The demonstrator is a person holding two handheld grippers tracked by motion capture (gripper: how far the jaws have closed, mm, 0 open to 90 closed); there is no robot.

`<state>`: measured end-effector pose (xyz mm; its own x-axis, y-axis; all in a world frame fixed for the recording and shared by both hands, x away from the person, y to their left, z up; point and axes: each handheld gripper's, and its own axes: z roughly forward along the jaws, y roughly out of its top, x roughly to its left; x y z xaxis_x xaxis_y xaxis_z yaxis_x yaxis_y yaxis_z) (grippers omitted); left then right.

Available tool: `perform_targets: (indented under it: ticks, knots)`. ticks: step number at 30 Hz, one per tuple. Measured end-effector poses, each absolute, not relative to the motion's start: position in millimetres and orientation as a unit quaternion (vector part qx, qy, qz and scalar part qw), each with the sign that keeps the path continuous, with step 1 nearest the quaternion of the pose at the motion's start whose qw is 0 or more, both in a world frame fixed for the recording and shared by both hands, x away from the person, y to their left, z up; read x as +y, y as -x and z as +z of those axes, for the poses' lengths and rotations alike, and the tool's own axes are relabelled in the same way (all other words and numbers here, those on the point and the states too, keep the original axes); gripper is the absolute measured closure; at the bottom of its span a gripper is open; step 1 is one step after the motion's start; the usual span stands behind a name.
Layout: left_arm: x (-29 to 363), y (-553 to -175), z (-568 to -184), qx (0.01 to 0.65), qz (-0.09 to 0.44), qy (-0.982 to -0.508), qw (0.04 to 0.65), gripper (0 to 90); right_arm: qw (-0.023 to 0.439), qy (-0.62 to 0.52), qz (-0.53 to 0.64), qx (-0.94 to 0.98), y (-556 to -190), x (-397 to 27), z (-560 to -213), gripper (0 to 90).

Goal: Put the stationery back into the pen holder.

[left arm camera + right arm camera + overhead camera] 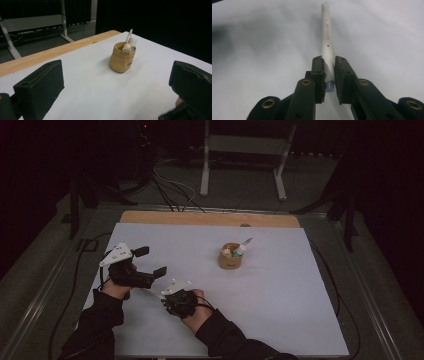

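Pen (327, 37), white: clamped in my right gripper (329, 71), off the table sheet (280, 310). Left gripper (150, 262) spread apart, holding nothing. Remaining: delivery to wooden cup (229, 257), well apart, already stocked.

Two black grippers, left gripper (151, 261) and right gripper (159, 296), each topped with a grey three-cornered plate, brass-ringed screw holes, black trailing cables; the person wears dark long sleeves (100, 320).
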<state>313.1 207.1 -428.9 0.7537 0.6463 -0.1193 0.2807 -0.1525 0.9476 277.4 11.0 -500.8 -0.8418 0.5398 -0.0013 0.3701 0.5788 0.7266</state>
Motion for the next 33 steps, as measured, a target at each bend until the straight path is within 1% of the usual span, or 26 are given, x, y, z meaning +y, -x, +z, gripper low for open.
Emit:
perform_targets:
  ticks: [11, 22, 26, 33]
  knots:
    - [200.7, -313.0, -431.8, 0.305, 0.151, -0.748, 0.57, 0.2, 0.11, -0.271, 0.367, 0.883, -281.8, -26.4, -497.8, 78.5]
    - [192.6, -310.8, -434.2, 0.287, 0.14, -0.759, 0.567, 0.2, 0.102, -0.276, 0.363, 0.884, -279.0, -51.4, -488.5, 78.5]
    - [189.5, -309.4, -433.9, 0.281, 0.134, -0.762, 0.567, 0.2, 0.109, -0.274, 0.365, 0.883, -279.3, -64.7, -483.0, 78.5]
    - [183.3, -307.1, -432.8, 0.272, 0.119, -0.773, 0.561, 0.2, 0.107, -0.271, 0.37, 0.882, -282.0, -83.7, -478.8, 78.5]
